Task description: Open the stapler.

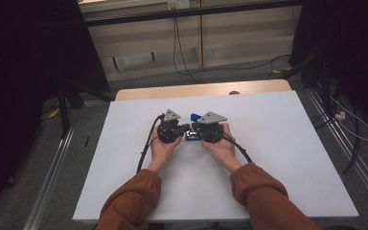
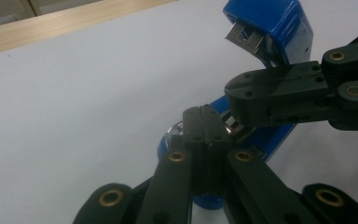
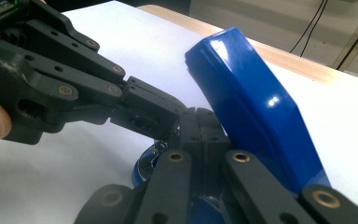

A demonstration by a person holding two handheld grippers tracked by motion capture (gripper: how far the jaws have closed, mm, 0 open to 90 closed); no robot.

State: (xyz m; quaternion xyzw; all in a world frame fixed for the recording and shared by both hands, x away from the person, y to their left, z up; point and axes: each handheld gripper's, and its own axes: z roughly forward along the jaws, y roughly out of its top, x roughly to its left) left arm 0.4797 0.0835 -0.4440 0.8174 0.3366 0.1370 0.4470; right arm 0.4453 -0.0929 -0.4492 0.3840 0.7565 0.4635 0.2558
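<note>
A blue stapler (image 1: 191, 136) lies open on the white table (image 1: 278, 158), its top arm (image 3: 249, 100) swung up and back to show the metal inside (image 2: 242, 35). Its blue base (image 2: 265, 140) rests on the table. My left gripper (image 1: 184, 129) comes in from the left and my right gripper (image 1: 196, 130) from the right, and their tips meet over the stapler's middle. The left gripper (image 2: 205, 122) has its jaws pressed together on the shiny metal part (image 2: 176, 131) above the base. The right gripper (image 3: 203, 125) is shut at the same spot, against the foot of the raised arm. The pinched part is mostly hidden.
The person's hands and orange sleeves (image 1: 134, 196) reach in from the near edge. Black cables (image 1: 146, 143) trail from each gripper across the table. A wooden strip (image 1: 201, 90) runs along the far edge. Bare white surface lies on all sides of the stapler.
</note>
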